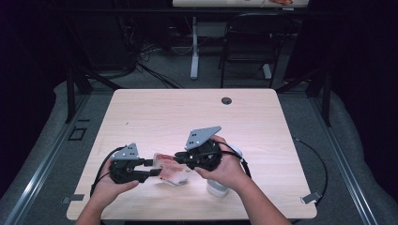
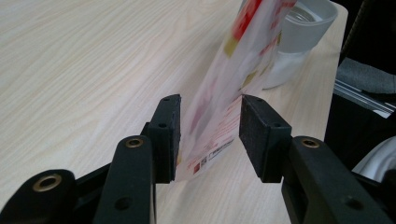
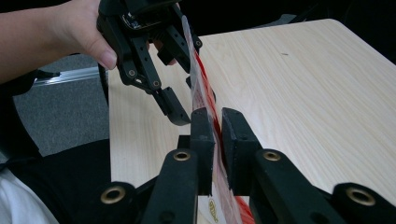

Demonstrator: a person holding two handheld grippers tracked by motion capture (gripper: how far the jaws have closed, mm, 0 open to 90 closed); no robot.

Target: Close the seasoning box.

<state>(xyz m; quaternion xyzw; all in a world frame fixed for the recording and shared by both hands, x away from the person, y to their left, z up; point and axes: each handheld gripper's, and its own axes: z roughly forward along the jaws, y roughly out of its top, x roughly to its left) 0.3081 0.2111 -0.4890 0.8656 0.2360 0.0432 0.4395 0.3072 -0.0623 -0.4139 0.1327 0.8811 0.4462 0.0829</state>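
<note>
left gripper [image 2: 209,135]: jaws apart, plastic packet [image 2: 224,107] standing between them unpressed | right gripper [image 3: 217,149]: jaws narrowly parted around packet's other end | packet: just above table [image 1: 187,112], near white jar [image 1: 217,188]

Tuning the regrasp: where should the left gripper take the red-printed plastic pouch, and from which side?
Probably the free end edge of the pouch, coming in level from the left gripper's own side. The film stands on edge between its open jaws, so pads meet both flat faces. The right gripper takes the far end; the white jar stands beyond.
</note>
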